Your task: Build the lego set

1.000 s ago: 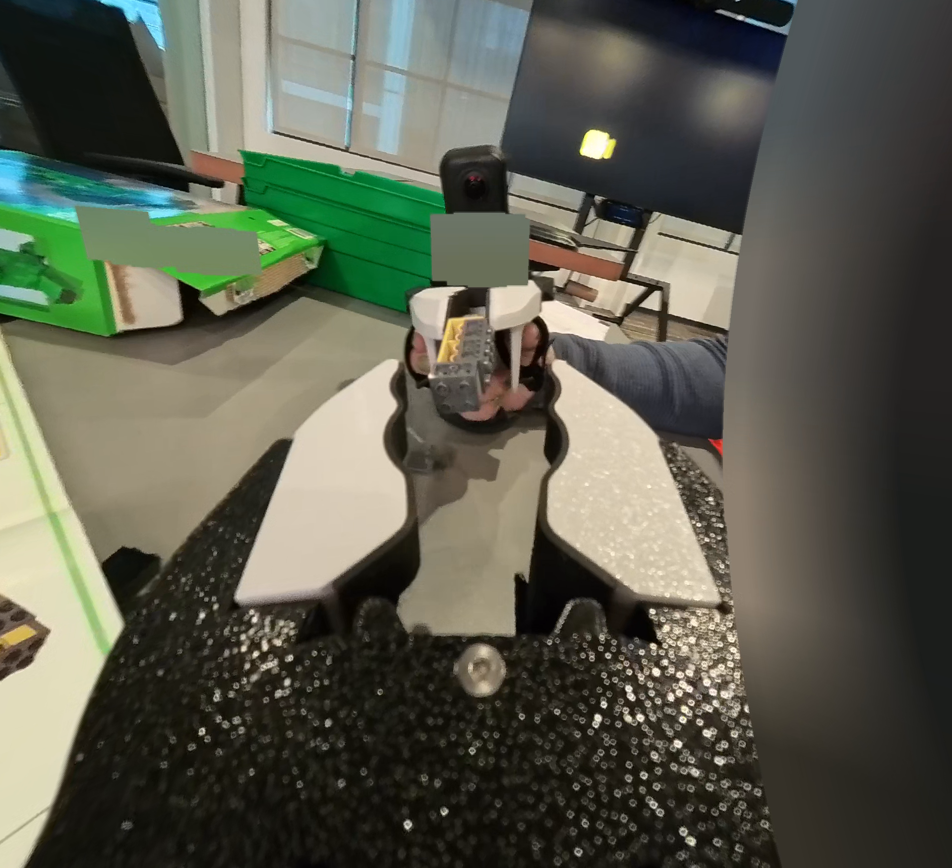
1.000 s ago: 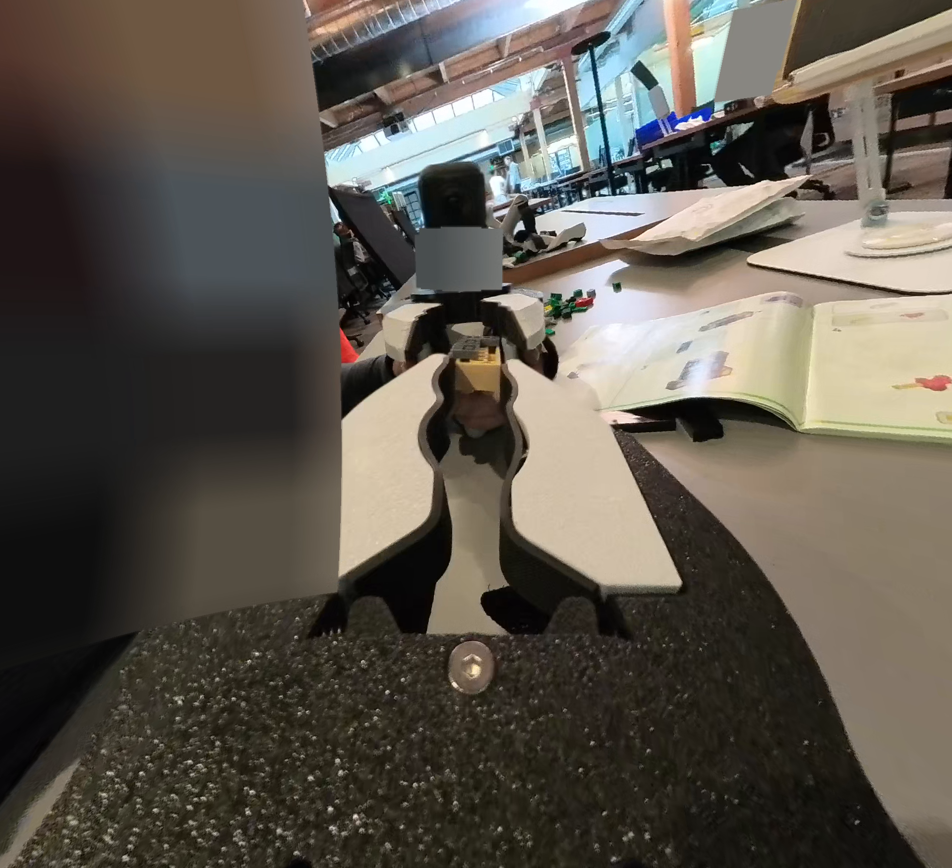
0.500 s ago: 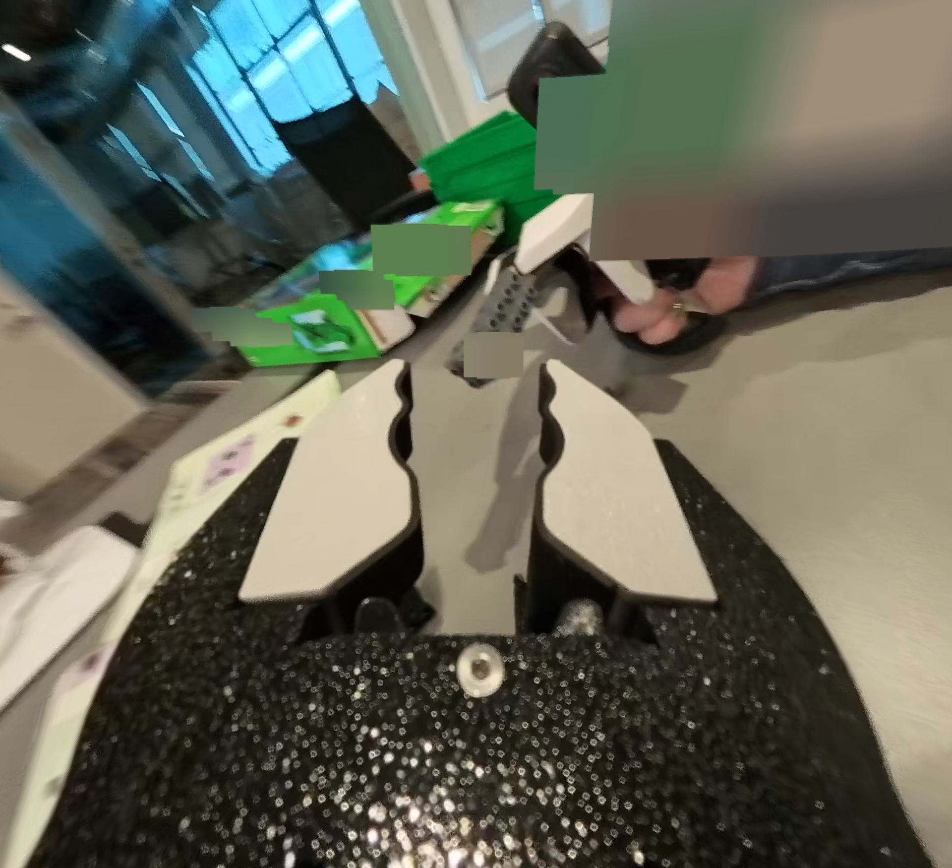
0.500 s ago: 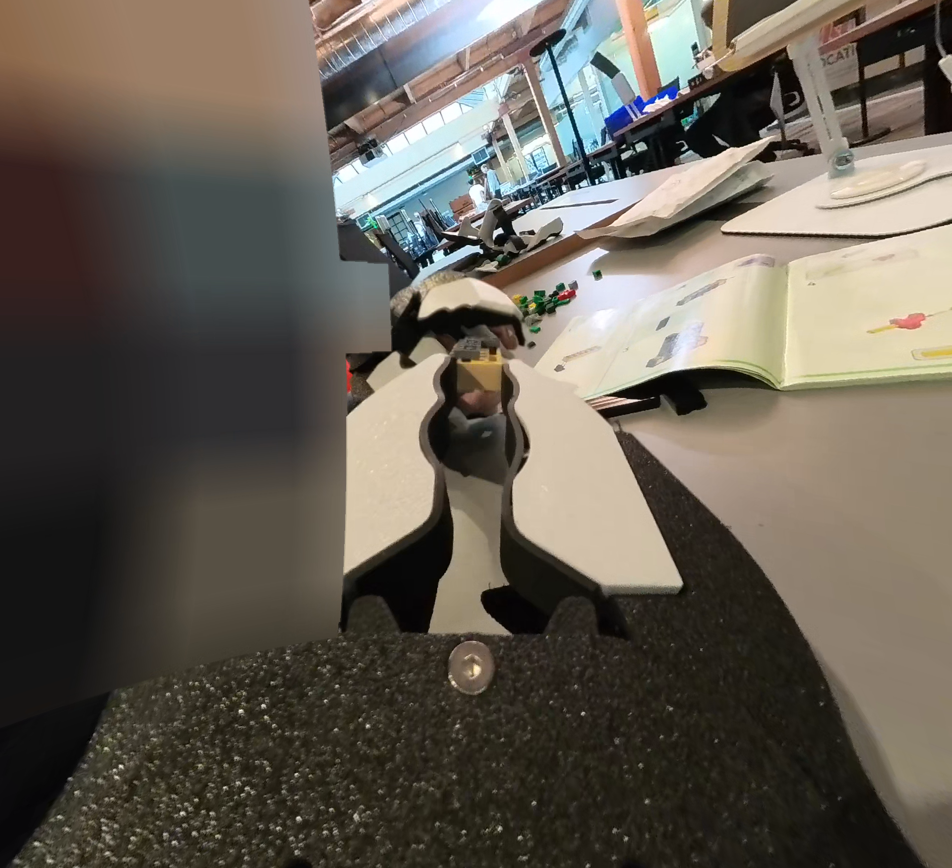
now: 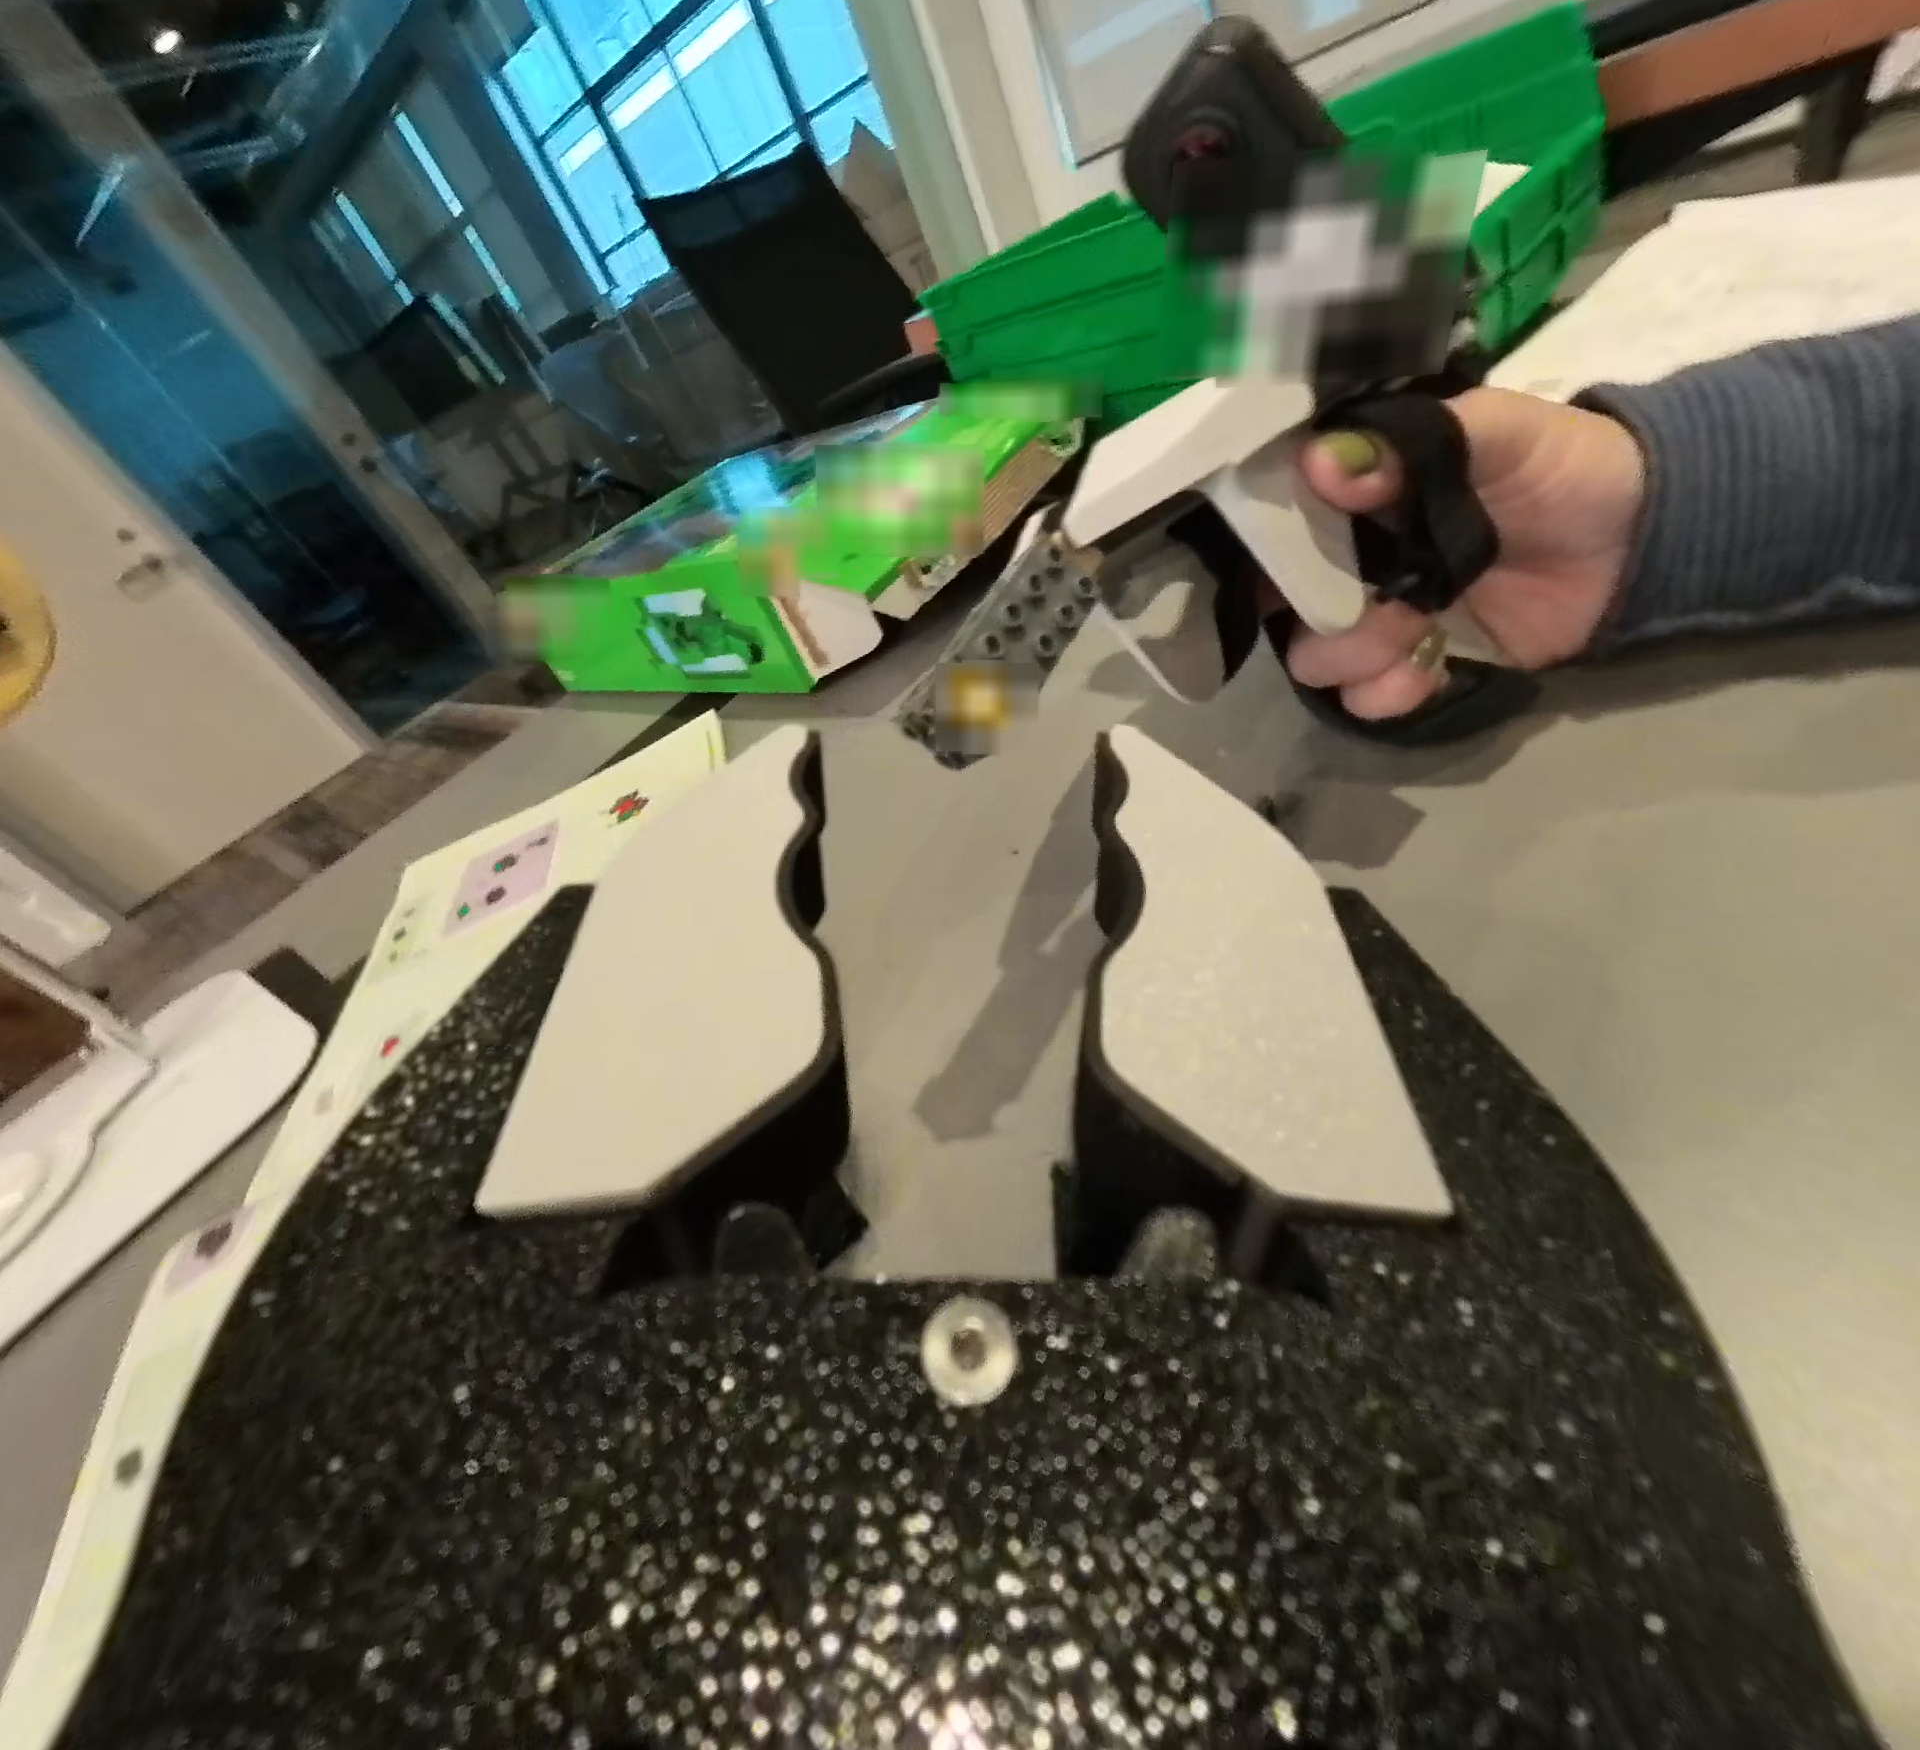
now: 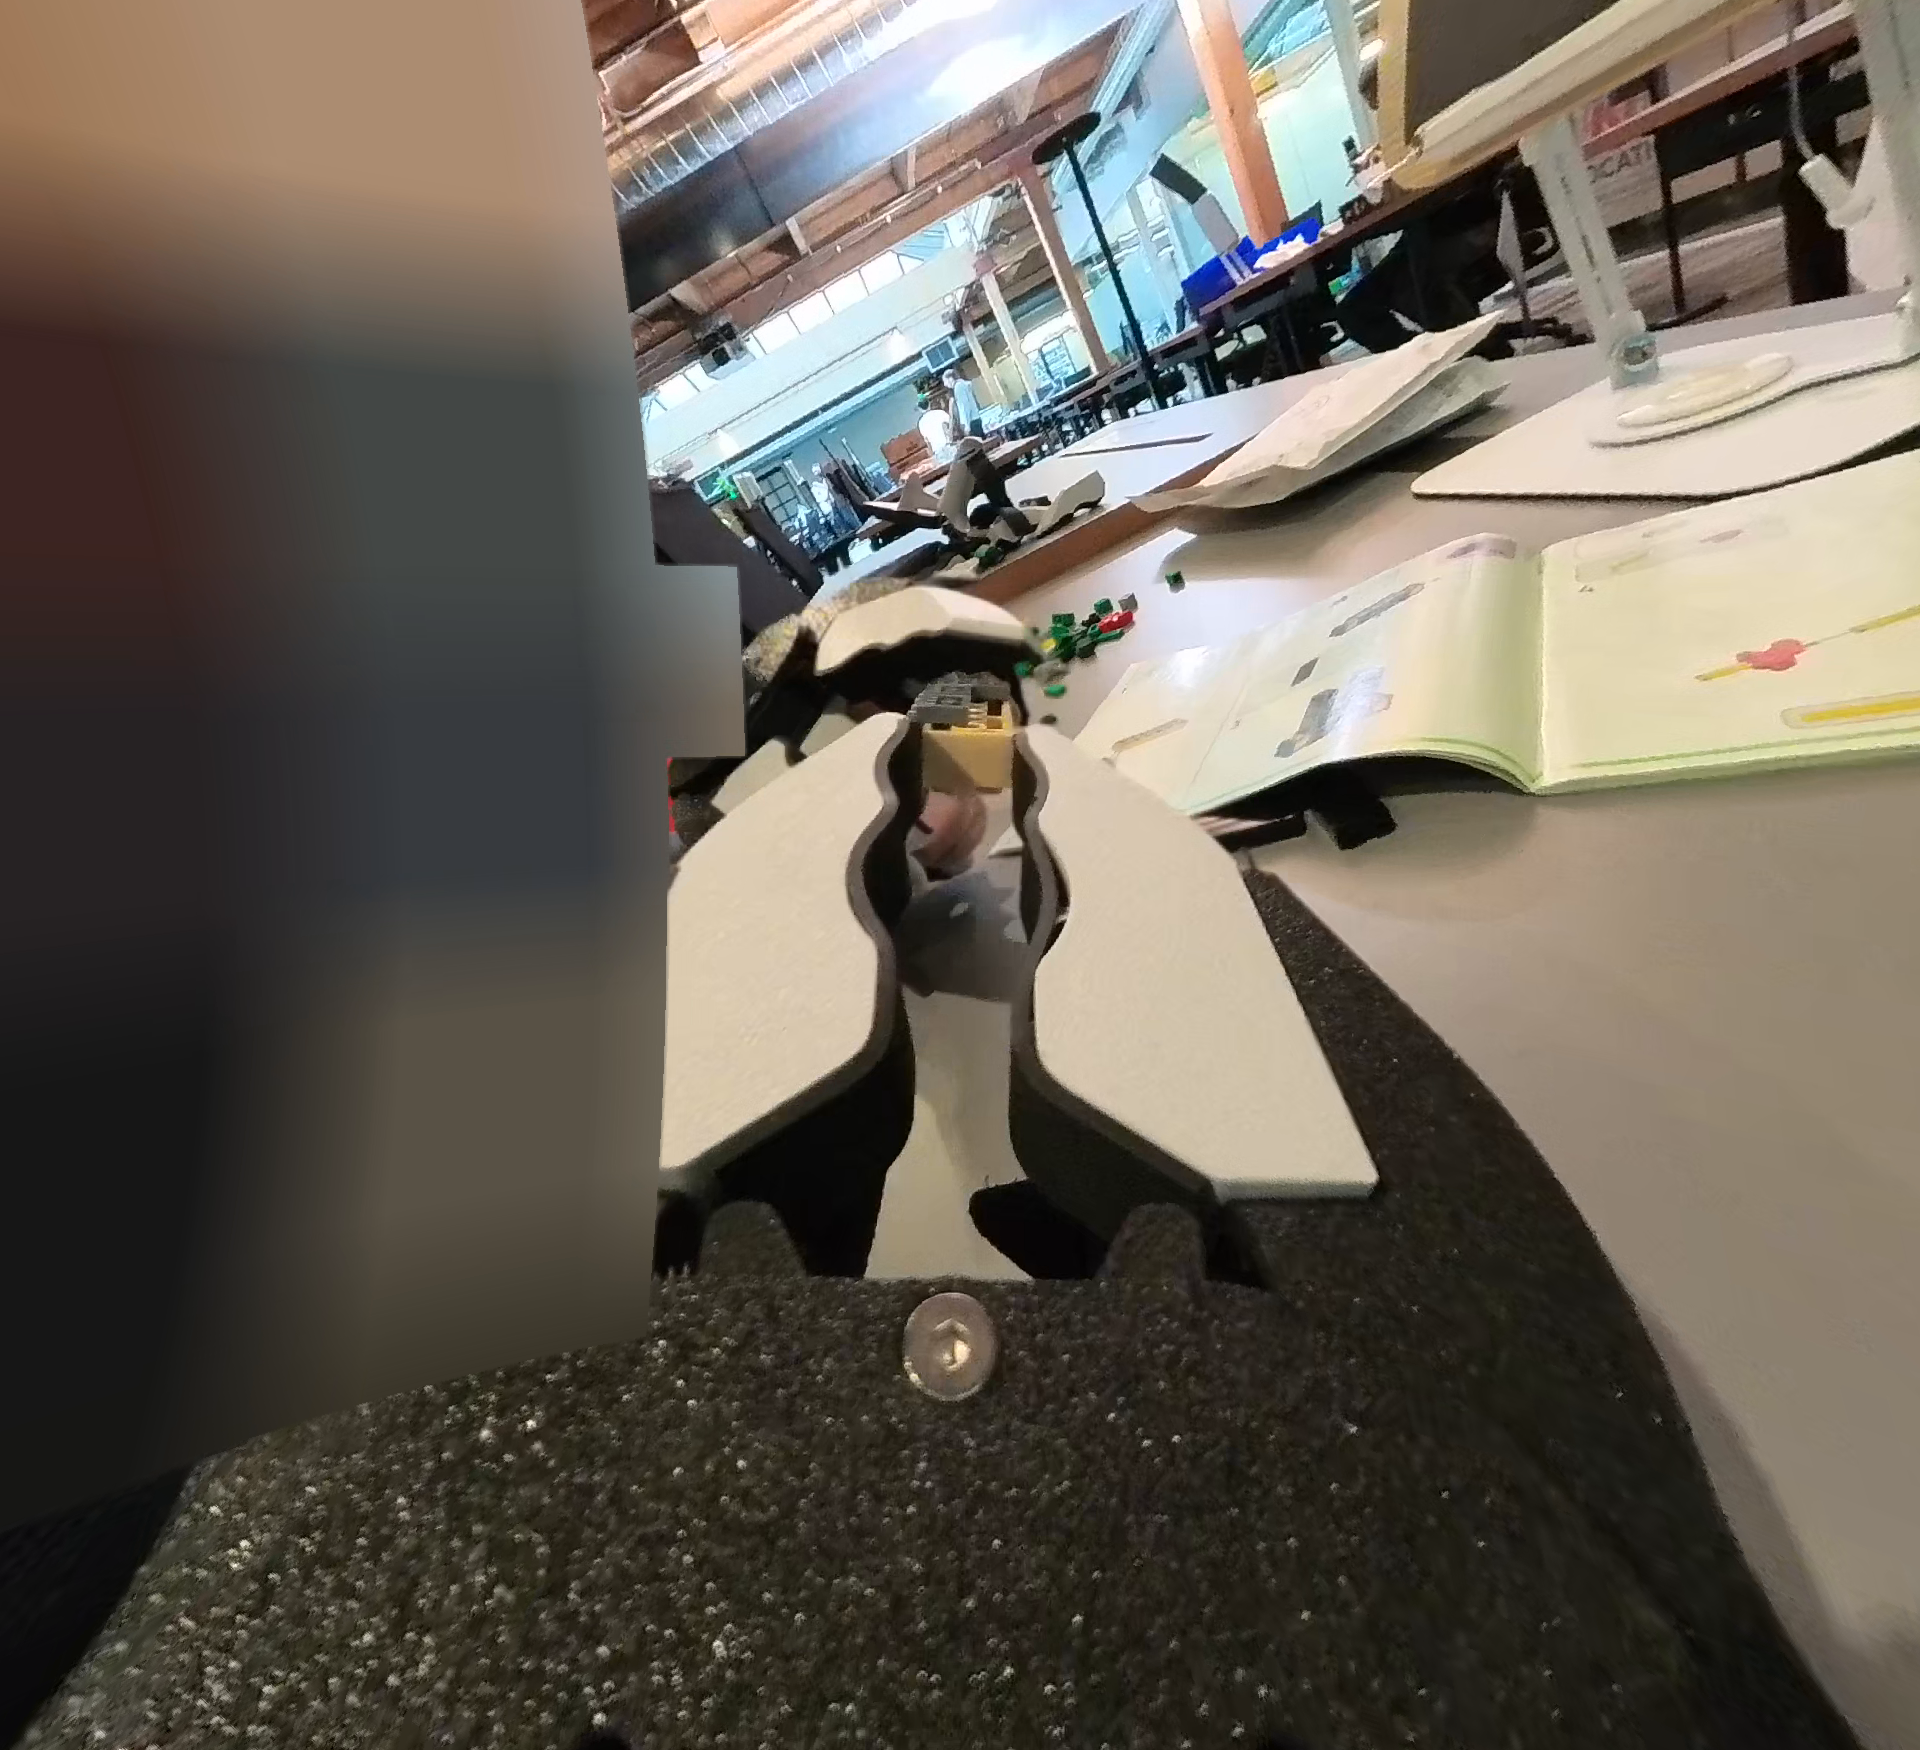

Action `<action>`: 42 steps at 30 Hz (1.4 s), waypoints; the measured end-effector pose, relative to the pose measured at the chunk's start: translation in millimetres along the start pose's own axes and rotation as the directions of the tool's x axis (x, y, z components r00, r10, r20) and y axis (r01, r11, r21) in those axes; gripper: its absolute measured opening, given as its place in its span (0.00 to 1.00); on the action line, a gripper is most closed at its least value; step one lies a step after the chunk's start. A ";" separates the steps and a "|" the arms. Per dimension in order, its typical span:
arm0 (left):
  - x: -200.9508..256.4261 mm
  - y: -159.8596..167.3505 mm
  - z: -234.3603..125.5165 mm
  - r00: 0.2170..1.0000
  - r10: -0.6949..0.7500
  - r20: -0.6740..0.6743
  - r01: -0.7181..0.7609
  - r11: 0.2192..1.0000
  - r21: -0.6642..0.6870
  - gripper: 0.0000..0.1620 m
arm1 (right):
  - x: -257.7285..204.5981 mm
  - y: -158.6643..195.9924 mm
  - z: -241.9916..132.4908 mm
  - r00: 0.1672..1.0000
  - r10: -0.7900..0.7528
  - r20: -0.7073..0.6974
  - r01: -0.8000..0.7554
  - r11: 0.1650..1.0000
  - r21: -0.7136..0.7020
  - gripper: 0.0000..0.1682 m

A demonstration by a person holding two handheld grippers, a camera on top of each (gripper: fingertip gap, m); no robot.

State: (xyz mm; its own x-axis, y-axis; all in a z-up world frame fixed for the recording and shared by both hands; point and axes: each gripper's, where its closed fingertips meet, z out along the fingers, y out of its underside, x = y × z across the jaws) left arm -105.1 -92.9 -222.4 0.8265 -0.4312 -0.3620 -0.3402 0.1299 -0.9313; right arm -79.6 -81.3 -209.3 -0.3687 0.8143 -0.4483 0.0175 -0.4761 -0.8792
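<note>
My right gripper (image 6: 961, 744) is shut on a small lego assembly (image 6: 966, 762) with a tan brick and a grey studded top. In the left wrist view the right gripper (image 5: 1195, 505) is held in a hand at the upper right. It tilts the grey assembly (image 5: 1023, 620) down toward me. My left gripper (image 5: 961, 765) is open and empty, its fingertips just short of the assembly's lower end. In the right wrist view the left gripper (image 6: 914, 630) arches close over the assembly's far side. I cannot tell whether they touch.
An open instruction booklet (image 6: 1558, 661) lies on the grey table (image 6: 1558, 973); it also shows in the left wrist view (image 5: 499, 879). Loose green bricks (image 6: 1081, 635) lie beyond it. A green lego box (image 5: 707, 630) and green bins (image 5: 1143, 298) stand behind. The tips of one gripper are about 4 centimeters away from the tips of the other.
My left gripper has swung and tilted to the left, staying open, and has closed in on the assembly. My right gripper keeps its hold on the assembly and has tipped slightly.
</note>
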 end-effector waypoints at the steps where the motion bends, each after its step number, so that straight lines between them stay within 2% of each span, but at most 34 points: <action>1: -2.6 0.9 0.6 0.999 -0.031 0.017 0.031 0.999 -0.009 0.31 | 0.4 -0.8 -0.3 1.000 -0.006 -0.005 0.006 1.000 0.006 0.09; 5: -6.2 2.2 1.7 0.985 -0.169 0.021 0.170 0.985 -0.012 0.34 | 3.9 -5.6 -1.9 0.997 -0.053 -0.053 0.055 0.998 0.037 0.09; 8: -13.2 6.3 0.3 0.975 -0.218 0.045 0.219 0.976 -0.021 0.33 | 8.4 -6.2 -3.2 0.988 -0.101 -0.113 0.104 0.994 0.022 0.09; 12: -26.1 10.2 -3.8 0.966 -0.235 0.106 0.239 0.971 -0.022 0.32 | 34.9 7.1 -9.7 0.925 -0.202 -0.322 0.149 0.972 -0.182 0.09; 15: -27.9 11.1 -4.5 0.966 -0.231 0.117 0.235 0.972 -0.024 0.31 | 48.2 20.2 -17.0 0.852 -0.339 -0.400 0.188 0.910 -0.370 0.09; 26: -27.4 13.5 -3.2 0.965 -0.239 0.111 0.245 0.969 -0.037 0.30 | 54.3 31.1 -21.4 0.776 -0.496 -0.390 0.275 0.823 -0.497 0.09; 32: -24.9 14.3 -2.0 0.969 -0.223 0.104 0.229 0.972 -0.051 0.29 | 59.3 40.9 -26.1 0.720 -0.592 -0.362 0.303 0.738 -0.603 0.09; 36: -25.5 14.2 -2.1 0.968 -0.229 0.105 0.235 0.971 -0.048 0.29 | 60.1 49.3 -31.2 0.730 -0.596 -0.334 0.280 0.707 -0.650 0.10; 39: -25.6 14.5 -2.0 0.967 -0.233 0.104 0.239 0.970 -0.049 0.30 | 57.4 51.8 -32.9 0.762 -0.561 -0.323 0.254 0.718 -0.648 0.15; 42: -25.9 13.9 -2.4 0.967 -0.234 0.104 0.239 0.970 -0.045 0.30 | 58.0 47.2 -42.0 0.758 -0.567 -0.322 0.258 0.714 -0.651 0.19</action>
State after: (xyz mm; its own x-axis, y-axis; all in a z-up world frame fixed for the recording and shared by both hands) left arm -132.3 -82.1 -226.0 0.9252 -0.3540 -0.1363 -0.1523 -0.0173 -0.9882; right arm -61.1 -42.6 -283.5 0.0097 0.9942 0.1071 0.5228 0.0862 -0.8481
